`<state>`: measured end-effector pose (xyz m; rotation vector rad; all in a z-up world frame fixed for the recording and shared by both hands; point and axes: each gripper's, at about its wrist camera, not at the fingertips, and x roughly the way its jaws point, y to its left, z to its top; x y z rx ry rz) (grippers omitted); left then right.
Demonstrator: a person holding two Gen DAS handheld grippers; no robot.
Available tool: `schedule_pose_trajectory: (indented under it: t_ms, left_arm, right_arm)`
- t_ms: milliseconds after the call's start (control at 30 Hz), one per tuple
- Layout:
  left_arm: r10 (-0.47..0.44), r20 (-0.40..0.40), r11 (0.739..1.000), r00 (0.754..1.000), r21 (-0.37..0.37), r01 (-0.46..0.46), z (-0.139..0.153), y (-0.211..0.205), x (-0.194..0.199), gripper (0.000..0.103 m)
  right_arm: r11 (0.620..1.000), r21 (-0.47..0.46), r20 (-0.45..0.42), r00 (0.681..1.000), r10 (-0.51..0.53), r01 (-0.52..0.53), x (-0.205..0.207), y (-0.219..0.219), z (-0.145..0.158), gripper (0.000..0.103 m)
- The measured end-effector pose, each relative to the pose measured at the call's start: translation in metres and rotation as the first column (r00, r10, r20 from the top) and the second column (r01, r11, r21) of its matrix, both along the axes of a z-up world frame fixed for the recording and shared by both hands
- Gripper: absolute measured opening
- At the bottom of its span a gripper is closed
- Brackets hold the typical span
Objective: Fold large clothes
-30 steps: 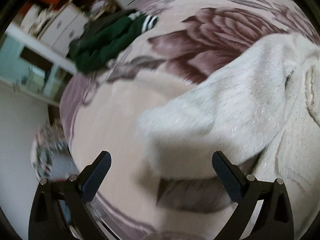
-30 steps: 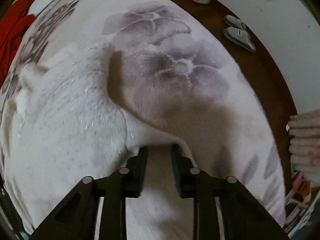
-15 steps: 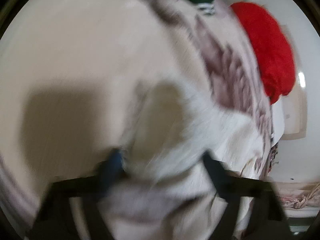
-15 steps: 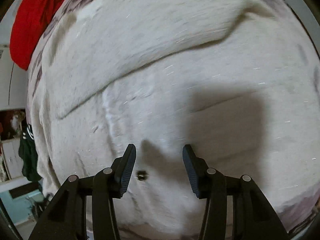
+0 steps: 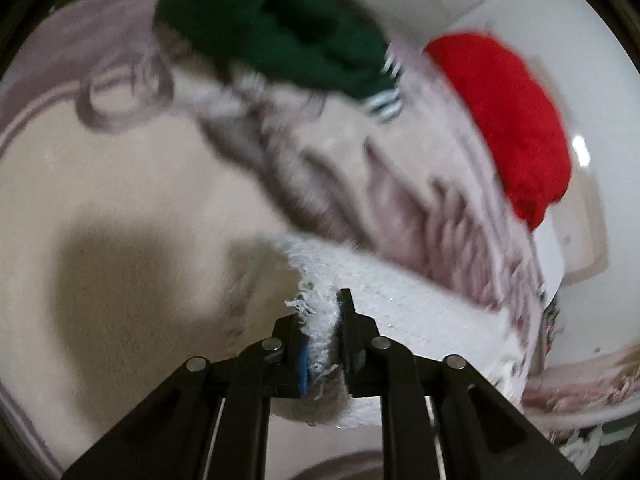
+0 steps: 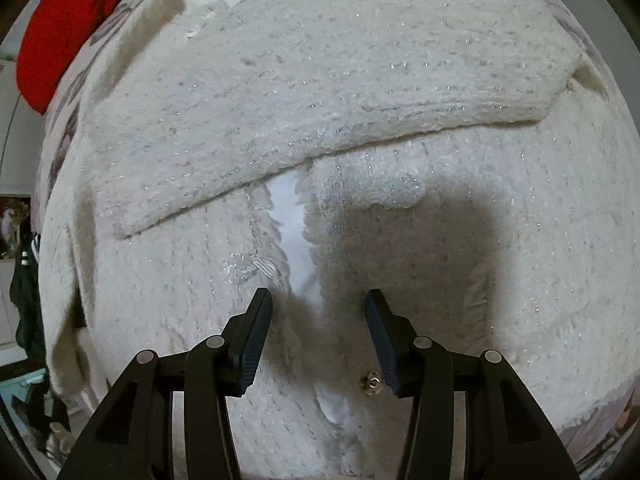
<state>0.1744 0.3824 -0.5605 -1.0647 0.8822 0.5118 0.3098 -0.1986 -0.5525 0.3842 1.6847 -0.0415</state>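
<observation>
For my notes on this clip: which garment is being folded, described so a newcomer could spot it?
On the floral bedspread lie three garments. It is the fuzzy white cardigan with glittery threads, spread widest; the green garment and red garment are bunched at the bed's edge.

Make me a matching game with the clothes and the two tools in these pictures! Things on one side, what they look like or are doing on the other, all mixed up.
Things:
1. white fuzzy cardigan
2. green garment
3. red garment
4. left tool

Descriptions:
A. bunched up, with striped trim
B. closing on a fluffy white edge
C. spread out, one sleeve folded across it
D. plain bright heap near the bed's edge

Pairs: 1-C, 2-A, 3-D, 4-B
</observation>
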Motion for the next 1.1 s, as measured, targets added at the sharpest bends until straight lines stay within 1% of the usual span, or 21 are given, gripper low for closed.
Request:
schedule_pose_trajectory:
  t_ms: [67, 100, 133, 167, 200, 233, 333, 433, 500, 533, 567, 600, 633, 700, 767, 800, 867, 933, 1000, 1067, 1100]
  left_arm:
    - [0.013, -0.010, 0.997, 1.000, -0.075, -0.013, -0.009, 0.001, -0.008, 0.023]
    - [0.043, -0.008, 0.993, 0.999, -0.110, -0.043, -0.011, 0.001, -0.018, 0.039]
    - [0.072, 0.000, 0.987, 0.997, -0.142, -0.072, -0.013, -0.003, -0.030, 0.059]
    - [0.111, 0.006, 0.977, 0.994, -0.184, -0.108, -0.015, -0.005, -0.044, 0.069]
    - [0.143, 0.007, 0.968, 0.990, -0.208, -0.138, -0.015, -0.009, -0.055, 0.076]
    - [0.183, 0.014, 0.957, 0.983, -0.230, -0.175, -0.014, -0.013, -0.067, 0.076]
    - [0.236, 0.026, 0.931, 0.971, -0.291, -0.218, -0.019, -0.033, -0.077, 0.076]
    - [0.264, 0.006, 0.915, 0.965, -0.319, -0.248, -0.033, -0.051, -0.055, 0.076]
    - [0.274, 0.002, 0.915, 0.962, -0.309, -0.260, -0.042, -0.060, -0.033, 0.076]
    - [0.277, 0.010, 0.922, 0.961, -0.283, -0.263, -0.041, -0.061, -0.024, 0.072]
    - [0.287, 0.009, 0.936, 0.958, -0.217, -0.278, -0.034, -0.062, -0.013, 0.064]
    - [0.292, 0.006, 0.948, 0.956, -0.138, -0.288, -0.023, -0.063, -0.004, 0.023]
    - [0.273, -0.017, 0.961, 0.962, -0.047, -0.274, -0.012, -0.064, 0.009, 0.007]
    - [0.229, -0.024, 0.969, 0.973, 0.105, -0.225, 0.015, -0.073, 0.030, 0.006]
    - [0.148, -0.036, 0.953, 0.988, 0.273, -0.133, 0.047, -0.092, 0.049, 0.006]
    - [0.086, -0.048, 0.935, 0.995, 0.348, -0.065, 0.063, -0.106, 0.062, 0.006]
    - [-0.037, -0.084, 0.884, 0.996, 0.463, 0.072, 0.091, -0.141, 0.092, 0.006]
    - [-0.142, -0.110, 0.840, 0.984, 0.513, 0.178, 0.111, -0.176, 0.119, 0.006]
    - [-0.278, -0.112, 0.801, 0.954, 0.522, 0.294, 0.132, -0.228, 0.148, 0.006]
    - [-0.402, -0.099, 0.768, 0.910, 0.505, 0.394, 0.145, -0.283, 0.174, 0.006]
    - [-0.472, -0.089, 0.747, 0.877, 0.487, 0.451, 0.149, -0.317, 0.190, 0.006]
  right_arm:
    - [1.000, 0.017, -0.004, 1.000, -0.025, 0.025, -0.002, 0.002, -0.002, 0.062]
    - [0.999, 0.021, -0.006, 0.999, -0.031, 0.031, 0.000, 0.010, -0.005, 0.064]
    - [0.999, 0.022, -0.008, 0.999, -0.035, 0.035, 0.000, 0.012, -0.007, 0.066]
    - [0.999, 0.026, -0.006, 0.999, -0.037, 0.037, -0.003, 0.012, -0.009, 0.068]
    - [1.000, 0.005, 0.076, 0.997, -0.026, 0.025, -0.005, 0.013, -0.011, 0.069]
    - [1.000, 0.006, 0.079, 0.997, -0.023, 0.023, -0.008, 0.014, -0.013, 0.072]
    - [1.000, 0.008, 0.087, 0.996, -0.023, 0.022, -0.018, 0.011, -0.018, 0.077]
    - [1.000, 0.007, 0.094, 0.995, -0.027, 0.026, -0.010, 0.025, -0.028, 0.083]
    - [0.999, 0.000, 0.093, 0.995, -0.033, 0.034, 0.005, 0.036, -0.033, 0.084]
    - [0.999, -0.004, 0.091, 0.995, -0.039, 0.040, 0.007, 0.038, -0.035, 0.084]
    - [0.999, -0.006, 0.091, 0.995, -0.043, 0.044, 0.014, 0.045, -0.036, 0.084]
    - [0.999, -0.006, 0.092, 0.995, -0.045, 0.045, 0.019, 0.044, -0.037, 0.084]
    - [0.999, -0.009, 0.093, 0.995, -0.044, 0.045, 0.021, 0.045, -0.036, 0.084]
    - [0.999, -0.029, 0.087, 0.995, -0.037, 0.040, 0.031, 0.048, -0.034, 0.084]
    - [0.992, -0.123, 0.100, 0.995, 0.015, -0.002, 0.042, 0.052, -0.028, 0.084]
    - [0.979, -0.202, 0.112, 0.992, 0.061, -0.037, 0.050, 0.056, -0.022, 0.084]
    - [0.931, -0.351, 0.131, 0.979, 0.155, -0.100, 0.067, 0.065, -0.011, 0.084]
    - [0.904, -0.399, 0.138, 0.964, 0.227, -0.156, 0.083, 0.068, -0.005, 0.084]
    - [0.914, -0.375, 0.160, 0.961, 0.227, -0.153, 0.094, 0.060, 0.003, 0.084]
    - [0.933, -0.339, 0.186, 0.963, 0.195, -0.123, 0.097, 0.039, 0.014, 0.084]
    - [0.943, -0.319, 0.200, 0.966, 0.163, -0.093, 0.099, 0.024, 0.019, 0.084]
